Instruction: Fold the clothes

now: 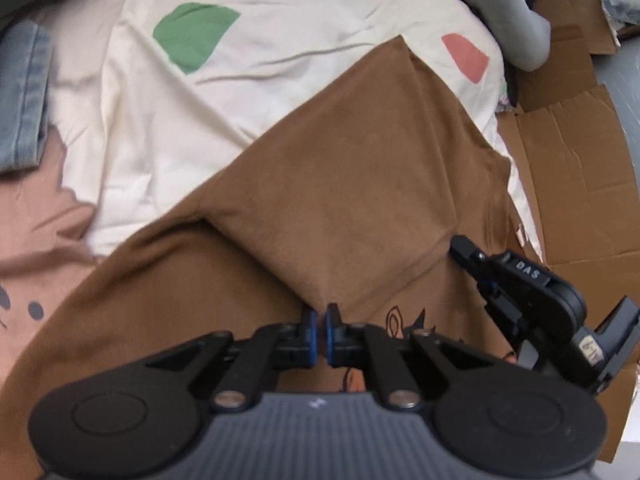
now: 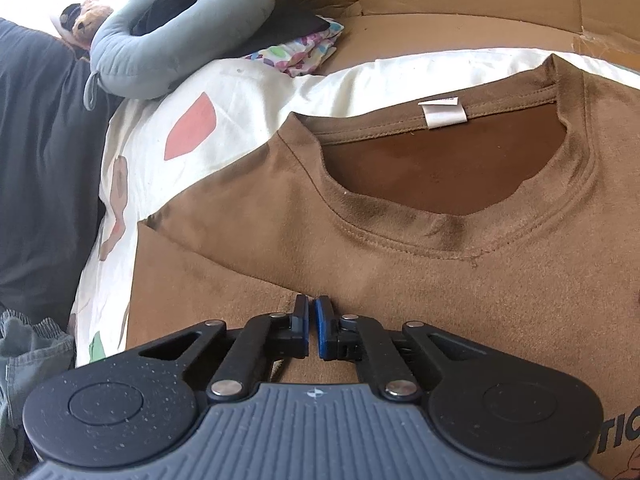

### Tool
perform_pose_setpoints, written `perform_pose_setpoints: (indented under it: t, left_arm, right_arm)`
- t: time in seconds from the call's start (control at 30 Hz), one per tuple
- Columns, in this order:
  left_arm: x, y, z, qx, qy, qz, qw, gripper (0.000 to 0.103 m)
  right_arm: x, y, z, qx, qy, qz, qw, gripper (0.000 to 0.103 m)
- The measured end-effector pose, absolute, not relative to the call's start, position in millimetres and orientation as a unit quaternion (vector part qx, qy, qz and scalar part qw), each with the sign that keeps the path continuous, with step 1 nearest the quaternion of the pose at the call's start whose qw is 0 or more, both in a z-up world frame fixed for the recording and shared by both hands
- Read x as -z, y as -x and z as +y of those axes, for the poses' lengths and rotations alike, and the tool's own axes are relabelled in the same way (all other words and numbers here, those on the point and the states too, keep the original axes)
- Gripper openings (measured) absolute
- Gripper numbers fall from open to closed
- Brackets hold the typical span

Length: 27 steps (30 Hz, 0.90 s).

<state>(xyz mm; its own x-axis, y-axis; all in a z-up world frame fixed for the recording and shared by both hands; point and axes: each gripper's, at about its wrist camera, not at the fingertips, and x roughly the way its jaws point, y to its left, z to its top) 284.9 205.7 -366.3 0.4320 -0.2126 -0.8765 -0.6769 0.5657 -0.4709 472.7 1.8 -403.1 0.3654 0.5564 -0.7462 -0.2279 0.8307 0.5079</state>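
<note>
Brown T-shirt: spread on the cream sheet, one side folded over across the body; neckline with white label towards the cardboard; printed graphic partly visible near the lower edge, under the left gripper.
Left gripper: fingers drawn together, pinching a raised fold of the brown T-shirt, cloth tented up between the blue pads.
Right gripper: fingers nearly together on an edge of the brown T-shirt just below the collar; cloth appears nipped between them, though the contact is partly hidden. Seen in the left wrist view at the shirt's right-hand side.
Cream sheet: under the shirt, bearing a green patch and coral patches.
Flattened cardboard: beside the sheet, beyond the shirt's collar.
Grey curved cushion: at the far end of the sheet.
Denim garment: off the sheet's edge opposite the cardboard
</note>
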Motion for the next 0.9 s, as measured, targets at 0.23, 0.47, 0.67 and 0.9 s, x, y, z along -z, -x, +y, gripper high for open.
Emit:
perform_pose_setpoints:
  t: [0.23,0.47,0.67,0.9]
  left_arm:
    - [369.6,-281.3,209.9,-0.156,0.419,0.521,0.727,0.017]
    - [347.0,-270.2,230.2,-0.161,0.376,0.504,0.761,0.019]
    - [335.7,-283.2,243.1,-0.161,0.327,0.485,0.795,0.019]
    - [345.0,-302.4,238.5,-0.147,0.283,0.49,0.811,0.019]
  right_arm:
    - [399.3,-474.3,-0.6,-0.24,-0.166,0.511,0.809,0.007]
    - [385.4,-474.0,-12.8,-0.263,-0.185,0.515,0.795,0.007]
    - [390.5,-460.7,-10.6,-0.314,-0.211,0.55,0.745,0.008]
    - [407.2,-448.7,-5.4,-0.336,-0.242,0.57,0.71,0.04]
